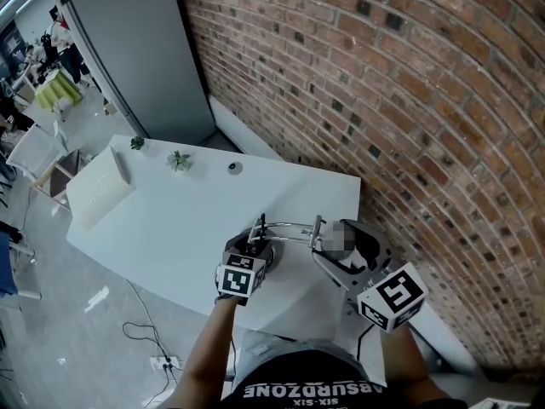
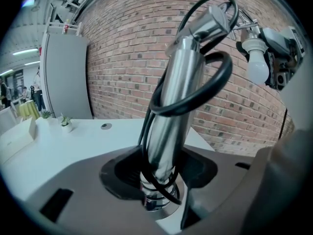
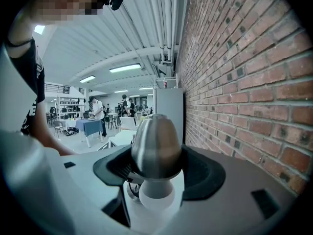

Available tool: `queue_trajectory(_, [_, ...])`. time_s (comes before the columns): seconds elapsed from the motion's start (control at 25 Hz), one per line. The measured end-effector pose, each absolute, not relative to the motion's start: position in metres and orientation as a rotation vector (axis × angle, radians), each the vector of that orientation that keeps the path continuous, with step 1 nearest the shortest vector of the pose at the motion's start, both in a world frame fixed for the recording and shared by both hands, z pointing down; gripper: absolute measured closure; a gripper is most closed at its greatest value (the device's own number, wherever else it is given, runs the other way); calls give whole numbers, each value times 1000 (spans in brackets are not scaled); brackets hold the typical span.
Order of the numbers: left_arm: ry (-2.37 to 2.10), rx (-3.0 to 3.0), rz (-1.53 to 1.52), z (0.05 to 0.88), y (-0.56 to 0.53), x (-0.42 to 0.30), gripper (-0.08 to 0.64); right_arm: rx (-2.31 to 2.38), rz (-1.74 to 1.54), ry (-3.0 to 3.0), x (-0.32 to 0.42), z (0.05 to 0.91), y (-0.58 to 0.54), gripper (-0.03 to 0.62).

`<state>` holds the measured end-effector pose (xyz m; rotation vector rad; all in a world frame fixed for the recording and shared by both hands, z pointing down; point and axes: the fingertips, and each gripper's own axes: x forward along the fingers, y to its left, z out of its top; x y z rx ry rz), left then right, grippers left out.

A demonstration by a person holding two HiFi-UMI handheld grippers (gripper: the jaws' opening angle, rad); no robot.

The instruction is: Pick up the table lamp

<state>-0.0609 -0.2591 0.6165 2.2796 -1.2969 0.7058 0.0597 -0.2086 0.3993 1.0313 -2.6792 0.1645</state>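
at lower centre of the head view, the left gripper (image 1: 255,244) is clenched on the chrome stem (image 2: 171,111) of the lamp (image 1: 289,226), a black cord (image 2: 215,82) looped round it, over the white table (image 1: 170,220). just right, the right gripper (image 1: 341,250) grasps the lamp's metal head (image 3: 155,148), with its bulb (image 3: 155,197) showing, beside the brick wall (image 1: 409,100).

Head view, lower centre: the lower stem of the table lamp (image 1: 288,226) is hidden behind the left gripper (image 1: 258,235). Above centre: the round object (image 1: 234,168) on the worktop (image 1: 170,228) is too small to identify. Bottom edge: both forearms (image 1: 209,352) are cut off.
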Motion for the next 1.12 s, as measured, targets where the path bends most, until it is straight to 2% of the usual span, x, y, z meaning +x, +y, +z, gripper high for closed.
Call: queue_trajectory(1.12, [-1252, 2487, 558, 500, -270, -39, 370, 1129, 17, -2817, 70, 297, -215, 296])
